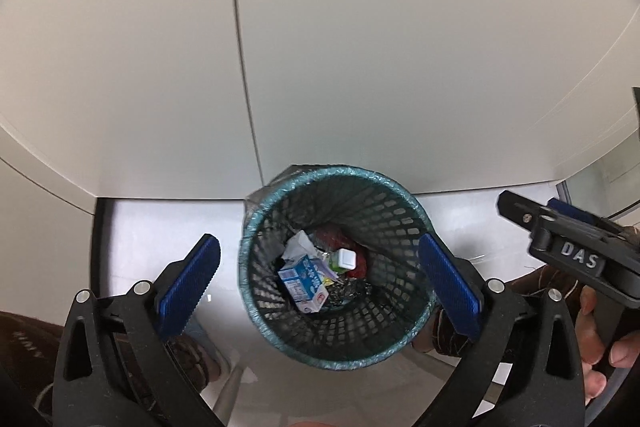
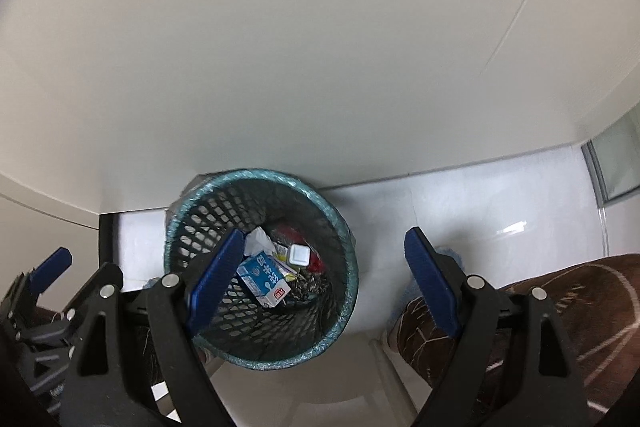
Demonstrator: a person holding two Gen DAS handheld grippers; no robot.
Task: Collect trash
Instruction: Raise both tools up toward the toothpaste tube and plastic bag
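Observation:
A dark mesh waste bin [image 1: 384,307] with a clear liner stands on the floor against a white wall; it also shows in the right wrist view [image 2: 200,211]. Inside lie a blue-and-white milk carton [image 1: 305,283], a small white square container [image 1: 346,259], crumpled paper, foil and red wrappers. The carton [image 2: 264,279] and white container [image 2: 299,254] show in the right wrist view too. My left gripper [image 1: 320,281] hangs open and empty above the bin. My right gripper [image 2: 325,279] is open and empty above the bin's right rim, and shows at the right of the left wrist view [image 1: 560,227].
White wall panels [image 1: 360,47] rise right behind the bin. The floor [image 2: 460,195] is pale and glossy. The person's brown patterned trouser legs [image 2: 560,307] stand on both sides of the bin. A glass panel edge [image 2: 612,163] is at the far right.

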